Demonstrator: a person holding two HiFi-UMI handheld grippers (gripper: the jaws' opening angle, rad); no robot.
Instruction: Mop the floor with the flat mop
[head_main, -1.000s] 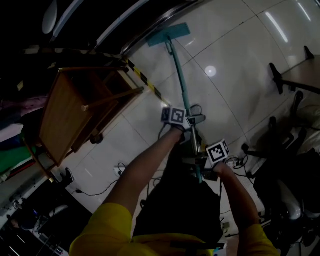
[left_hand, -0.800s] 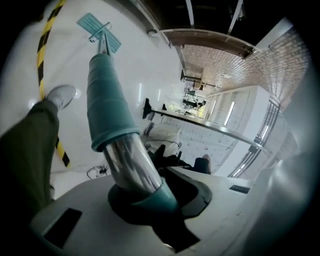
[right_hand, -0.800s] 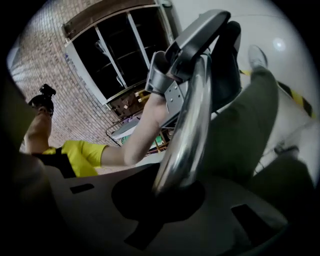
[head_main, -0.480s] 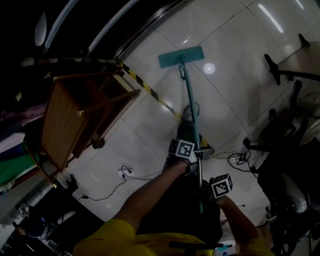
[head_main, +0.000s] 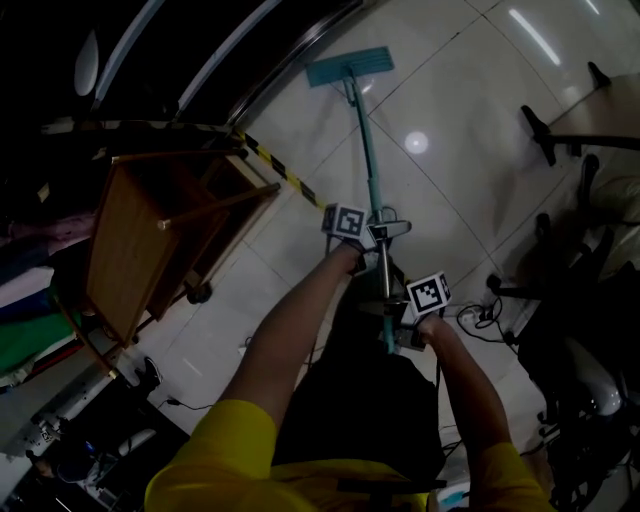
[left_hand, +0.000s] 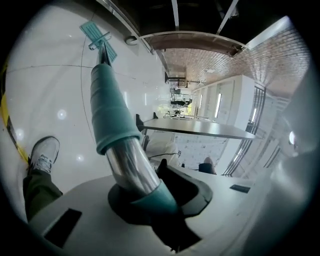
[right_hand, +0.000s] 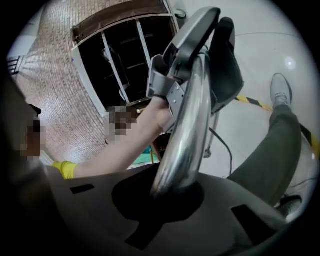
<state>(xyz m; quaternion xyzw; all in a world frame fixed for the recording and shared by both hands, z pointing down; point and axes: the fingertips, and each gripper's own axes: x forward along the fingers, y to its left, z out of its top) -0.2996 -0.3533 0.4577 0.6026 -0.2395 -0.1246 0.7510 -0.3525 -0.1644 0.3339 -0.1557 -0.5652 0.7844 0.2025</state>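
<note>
I see open floor (head_main: 470, 100) right of the mop head (head_main: 350, 66); a wooden table (head_main: 125, 250) and striped tape (head_main: 283, 172) crowd the left, dark furniture legs (head_main: 540, 132) block the far right.

Floor (head_main: 470, 90): glossy pale tile, lamp glare on it. Pole (left_hand: 129, 167): polished bare metal, mirror-bright. Sleeve (left_hand: 107, 107) on it: teal plastic, smooth, semi-matt. Left tongs (left_hand: 147, 197): smooth matt grey plastic. Stand (head_main: 125, 235): brown wood, dull finish. Wall (right_hand: 55, 95): rough matt brick.
</note>
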